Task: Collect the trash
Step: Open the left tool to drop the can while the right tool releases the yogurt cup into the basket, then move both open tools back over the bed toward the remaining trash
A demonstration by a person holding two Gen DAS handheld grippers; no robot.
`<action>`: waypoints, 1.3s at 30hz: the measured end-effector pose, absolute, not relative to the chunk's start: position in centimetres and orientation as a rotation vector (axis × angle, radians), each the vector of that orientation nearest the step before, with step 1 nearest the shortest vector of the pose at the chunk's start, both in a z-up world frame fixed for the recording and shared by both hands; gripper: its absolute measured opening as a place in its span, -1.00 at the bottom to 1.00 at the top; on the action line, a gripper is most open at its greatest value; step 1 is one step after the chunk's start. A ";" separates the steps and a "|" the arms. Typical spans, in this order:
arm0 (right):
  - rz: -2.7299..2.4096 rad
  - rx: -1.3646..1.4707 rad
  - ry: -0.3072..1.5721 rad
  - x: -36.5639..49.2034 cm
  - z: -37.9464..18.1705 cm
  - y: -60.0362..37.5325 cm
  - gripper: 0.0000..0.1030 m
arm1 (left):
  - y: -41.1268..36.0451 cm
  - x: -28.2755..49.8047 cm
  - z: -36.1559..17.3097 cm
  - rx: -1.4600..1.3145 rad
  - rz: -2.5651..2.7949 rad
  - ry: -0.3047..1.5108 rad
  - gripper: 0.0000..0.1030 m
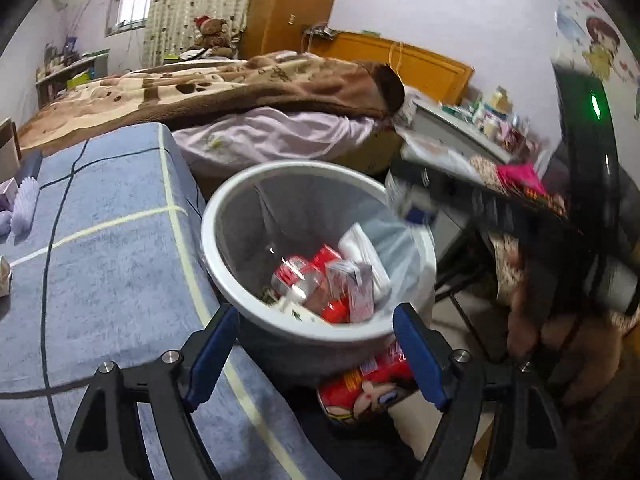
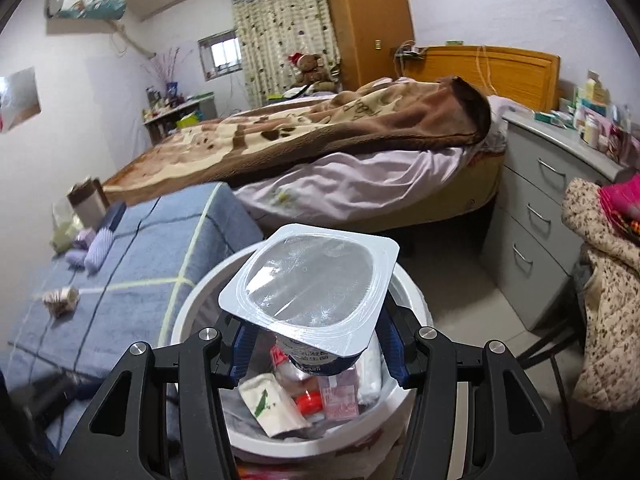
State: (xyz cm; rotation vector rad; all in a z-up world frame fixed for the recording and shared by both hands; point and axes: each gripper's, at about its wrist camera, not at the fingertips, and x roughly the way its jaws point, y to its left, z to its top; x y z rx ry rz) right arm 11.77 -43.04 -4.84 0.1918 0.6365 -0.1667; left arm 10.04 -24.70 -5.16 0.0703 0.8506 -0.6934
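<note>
A white trash bin (image 1: 224, 216) with a clear liner stands beside the blue-covered table (image 1: 104, 264); it holds red wrappers, cartons and tissue. My left gripper (image 1: 316, 356) is open and empty, just in front of the bin's near rim. My right gripper (image 2: 316, 344) is shut on a white yogurt cup (image 2: 316, 280) with a clear lid, held right over the bin (image 2: 192, 312). In the left wrist view the right gripper (image 1: 412, 204) shows blurred above the bin's right rim. A crumpled wrapper (image 2: 62, 299) lies on the blue table (image 2: 132, 248).
A red snack bag (image 1: 368, 384) lies on the floor below the bin. Purple items (image 2: 94, 254) and a cup (image 2: 86, 202) sit at the table's far end. A bed with a brown blanket (image 2: 340, 128) lies behind, a grey dresser (image 2: 536, 216) and a chair with clothes (image 2: 608, 300) at right.
</note>
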 end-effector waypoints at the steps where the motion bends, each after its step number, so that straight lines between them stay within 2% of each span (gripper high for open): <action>1: -0.165 0.174 0.651 12.0 -5.1 -42.9 0.06 | -24.5 10.3 -4.8 0.071 -0.675 0.835 0.54; 10: -0.100 0.224 0.756 14.1 -7.0 -42.7 0.08 | -22.4 12.8 -3.7 0.006 -0.606 0.804 0.54; 11: -0.098 0.219 0.762 14.2 -7.1 -42.5 0.14 | -22.1 13.0 -3.5 0.002 -0.600 0.798 0.54; 12: -0.098 0.208 0.767 14.3 -7.1 -42.2 0.32 | -21.8 13.2 -3.3 0.005 -0.583 0.787 0.54; 14: -0.101 0.195 0.765 14.4 -7.0 -41.9 0.41 | -21.5 13.6 -3.1 0.005 -0.567 0.779 0.54; 39: -0.065 0.185 0.677 16.3 -4.4 -39.0 0.41 | -16.8 16.8 -1.1 -0.021 -0.465 0.736 0.54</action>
